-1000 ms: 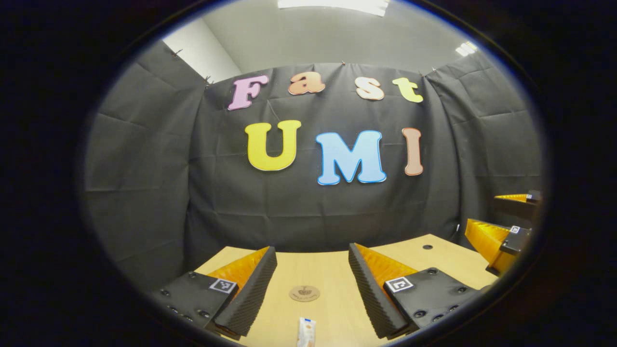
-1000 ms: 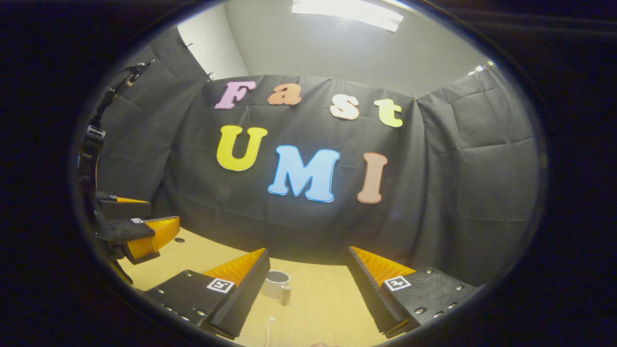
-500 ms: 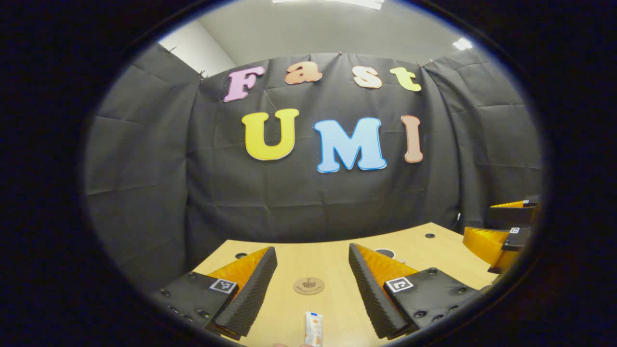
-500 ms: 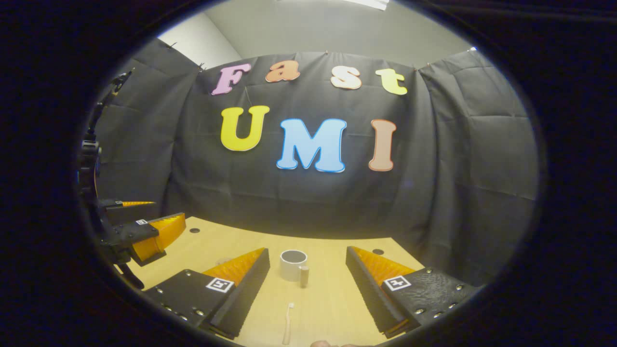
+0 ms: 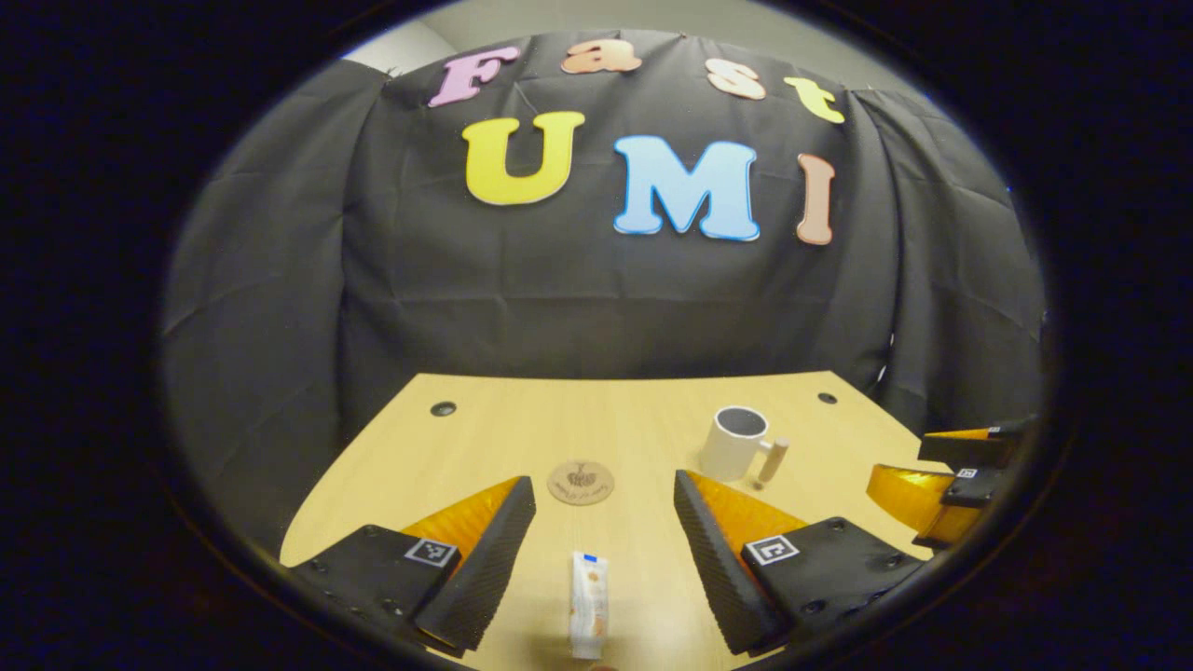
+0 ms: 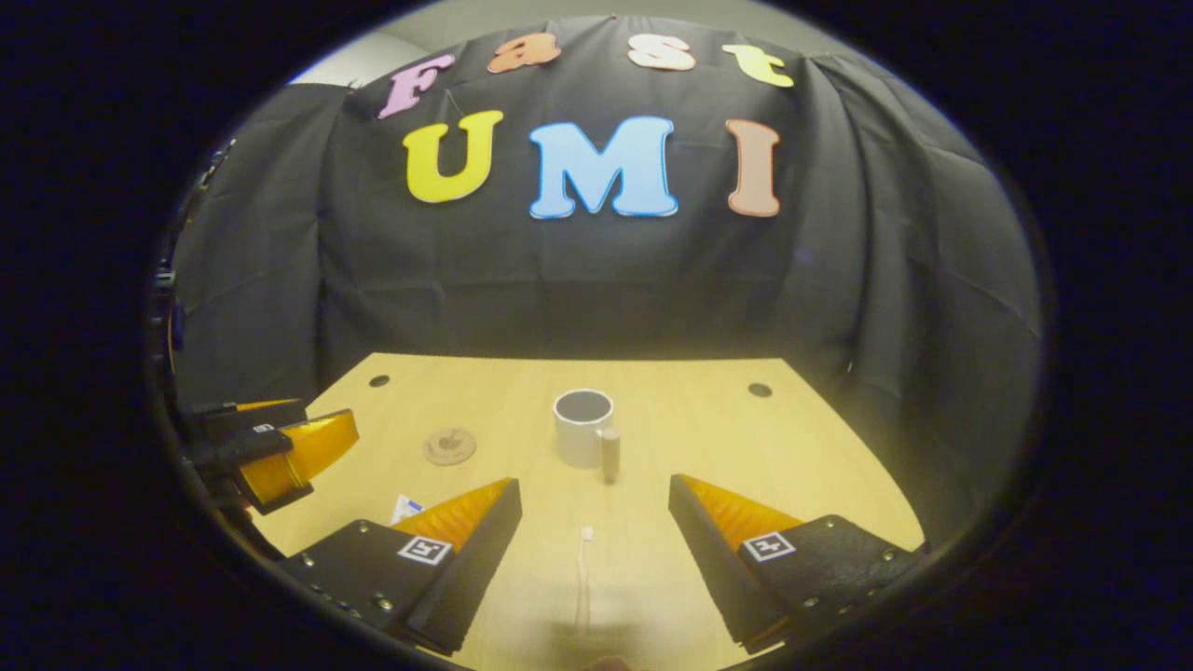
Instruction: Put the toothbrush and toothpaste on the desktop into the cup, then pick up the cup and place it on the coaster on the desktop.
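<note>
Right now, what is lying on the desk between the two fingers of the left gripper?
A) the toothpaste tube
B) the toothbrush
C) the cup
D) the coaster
A: in the left gripper view the toothpaste tube lies flat on the desk between the open left gripper fingers, while the coaster and the cup sit farther off.

Clearance: open table, few obstacles
The cup (image 6: 582,427) stands upright mid-table (image 6: 802,457); coaster (image 6: 449,445), toothpaste (image 5: 589,604) and toothbrush (image 6: 583,578) lie flat, well apart, with bare lanes between.
</note>
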The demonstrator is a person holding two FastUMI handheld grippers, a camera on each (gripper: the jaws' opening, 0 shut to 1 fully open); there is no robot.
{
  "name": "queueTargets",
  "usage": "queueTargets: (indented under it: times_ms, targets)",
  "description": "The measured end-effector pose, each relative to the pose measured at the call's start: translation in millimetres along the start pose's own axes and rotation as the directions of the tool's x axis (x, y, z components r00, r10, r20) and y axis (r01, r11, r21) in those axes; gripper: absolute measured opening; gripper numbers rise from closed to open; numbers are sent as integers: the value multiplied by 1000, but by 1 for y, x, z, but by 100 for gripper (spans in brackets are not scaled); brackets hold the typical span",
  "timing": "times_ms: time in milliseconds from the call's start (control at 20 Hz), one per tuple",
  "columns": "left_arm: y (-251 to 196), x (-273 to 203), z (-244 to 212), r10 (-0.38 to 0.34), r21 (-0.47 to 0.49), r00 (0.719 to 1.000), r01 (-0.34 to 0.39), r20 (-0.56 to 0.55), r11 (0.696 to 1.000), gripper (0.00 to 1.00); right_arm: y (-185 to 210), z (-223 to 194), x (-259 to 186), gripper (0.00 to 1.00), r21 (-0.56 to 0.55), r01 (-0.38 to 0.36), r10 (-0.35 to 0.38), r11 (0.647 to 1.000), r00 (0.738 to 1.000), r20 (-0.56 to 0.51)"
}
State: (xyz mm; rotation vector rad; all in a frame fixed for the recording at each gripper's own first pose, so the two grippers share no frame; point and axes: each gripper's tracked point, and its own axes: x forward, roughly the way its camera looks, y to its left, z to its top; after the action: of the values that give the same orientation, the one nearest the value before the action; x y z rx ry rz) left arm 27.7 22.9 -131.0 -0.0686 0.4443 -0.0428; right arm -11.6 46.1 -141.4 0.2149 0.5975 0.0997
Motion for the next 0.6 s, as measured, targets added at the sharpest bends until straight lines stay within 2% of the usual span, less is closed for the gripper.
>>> queueTargets:
  times_ms: [100, 150, 200, 300, 500, 550, 600]
  targets:
    - [4, 14, -18, 0, -11, 996, -1, -86, 1000, 96, -2, -11, 11, 97, 21, 0, 1, 1000, 998, -62]
    - [7, 20, -26, -2, -20, 992, 0, -125, 1000, 100, -4, -16, 17, 97, 30, 6, -3, 1000, 996, -86]
    - [7, 25, -35, -3, -27, 987, -1, -162, 1000, 96, -5, -20, 22, 98, 38, 13, -9, 999, 994, -111]
    - [8, 34, -54, -4, -36, 973, -4, -233, 999, 96, -9, -28, 34, 97, 55, 22, -13, 998, 986, -168]
    - [14, 49, -93, -3, -20, 921, -5, -390, 1000, 96, -7, -59, 47, 98, 49, 20, -4, 999, 954, -301]
    - [15, 53, -103, 0, -15, 905, -7, -426, 1000, 100, -6, -69, 51, 97, 40, 18, -4, 999, 943, -334]
    - [18, 56, -112, 2, -11, 889, -8, -458, 1000, 96, -4, -75, 54, 98, 36, 15, -1, 999, 932, -363]
